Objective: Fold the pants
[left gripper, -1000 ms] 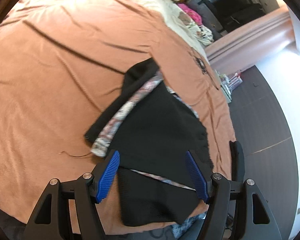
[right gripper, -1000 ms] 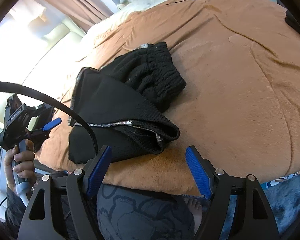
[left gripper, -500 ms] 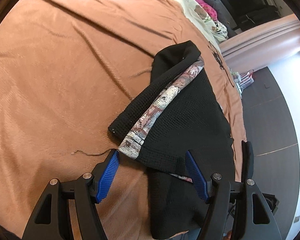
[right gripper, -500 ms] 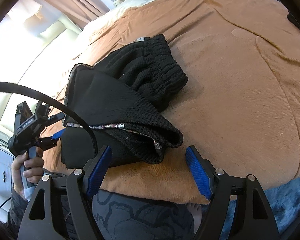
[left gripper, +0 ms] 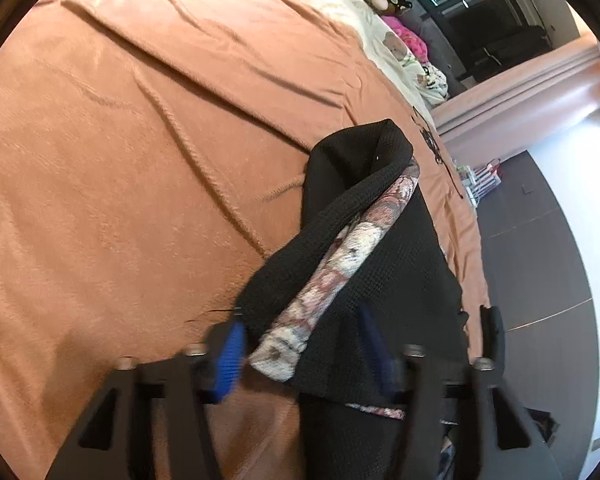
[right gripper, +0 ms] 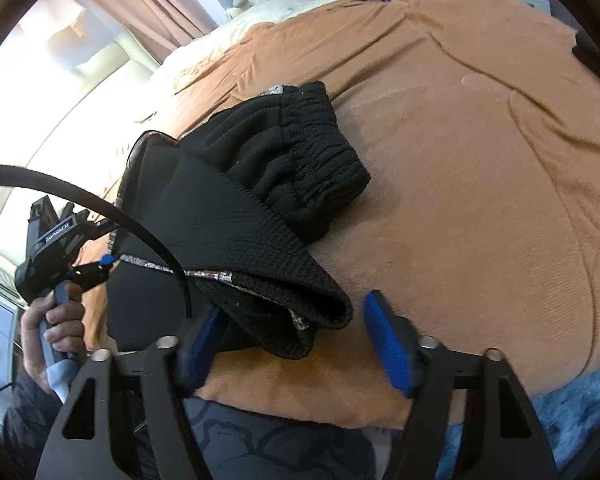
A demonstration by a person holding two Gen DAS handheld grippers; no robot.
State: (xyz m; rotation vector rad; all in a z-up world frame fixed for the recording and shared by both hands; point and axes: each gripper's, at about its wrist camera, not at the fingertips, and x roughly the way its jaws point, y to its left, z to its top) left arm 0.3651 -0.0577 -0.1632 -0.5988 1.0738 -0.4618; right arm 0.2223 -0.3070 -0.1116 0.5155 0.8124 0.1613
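Black pants (left gripper: 384,280) lie between both closing hand-held grippers' jaws.

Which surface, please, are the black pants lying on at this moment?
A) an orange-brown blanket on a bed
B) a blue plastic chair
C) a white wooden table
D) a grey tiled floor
A: in both wrist views the black pants lie bunched on the orange-brown blanket that covers the bed, near its front edge.
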